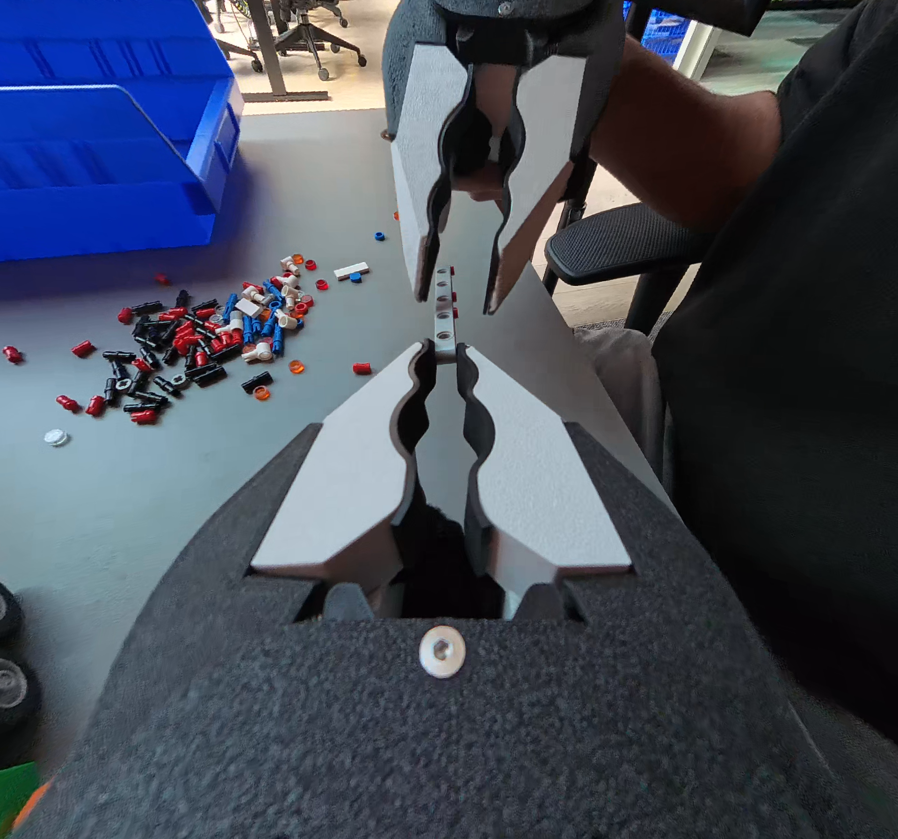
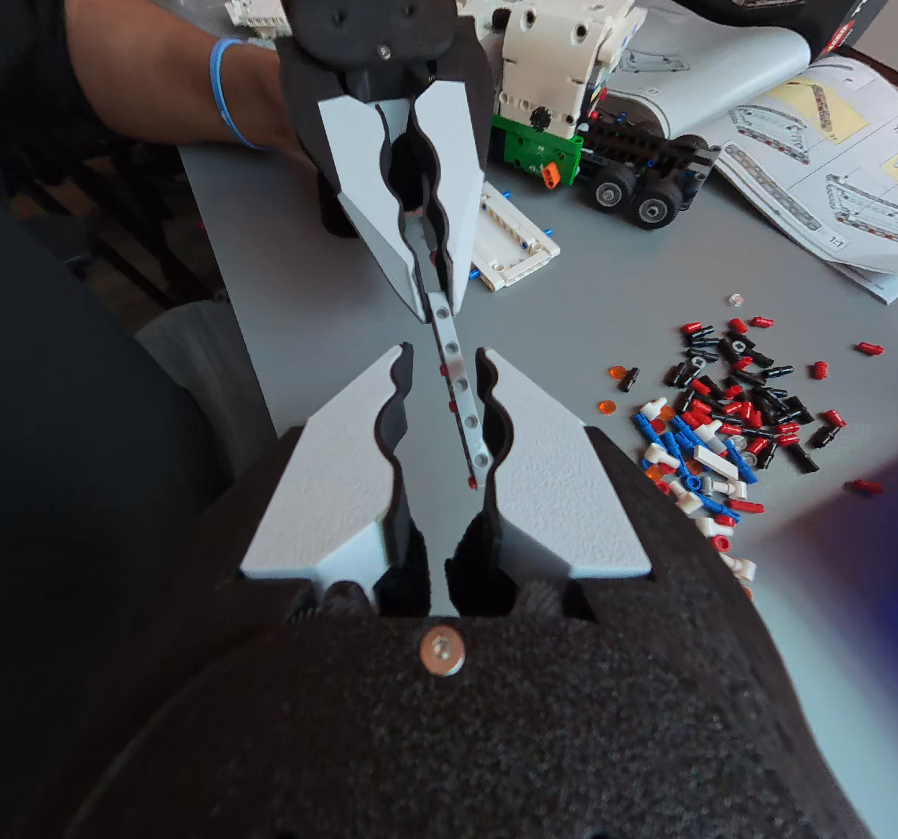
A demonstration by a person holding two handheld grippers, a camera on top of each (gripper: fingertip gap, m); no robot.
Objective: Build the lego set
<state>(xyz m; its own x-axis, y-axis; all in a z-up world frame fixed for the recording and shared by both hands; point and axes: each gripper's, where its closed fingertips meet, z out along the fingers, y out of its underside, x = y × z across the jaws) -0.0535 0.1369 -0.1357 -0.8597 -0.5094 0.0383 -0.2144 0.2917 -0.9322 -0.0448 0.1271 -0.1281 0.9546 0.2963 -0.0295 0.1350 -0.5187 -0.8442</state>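
Note:
A light grey Technic beam [image 1: 444,324] with small red pins along one side is held over the table edge. My left gripper [image 1: 444,346] is shut on one end of it. My right gripper [image 1: 457,303] comes from the opposite side, open, with its fingertips on either side of the beam's other end. In the right wrist view the beam [image 2: 459,388] runs down between the open fingers of my right gripper [image 2: 443,349], close to the right finger, while my left gripper [image 2: 437,312] pinches its far end.
A pile of loose red, black, blue and white pins [image 1: 209,334] lies on the grey table [image 1: 121,499]; it also shows in the right wrist view [image 2: 729,426]. A blue bin [image 1: 112,135], a partly built truck [image 2: 583,110], a white panel [image 2: 515,242] and an open instruction booklet [image 2: 802,159] stand around. Only a small space, under 4 cm, lies between the two pairs of fingers.

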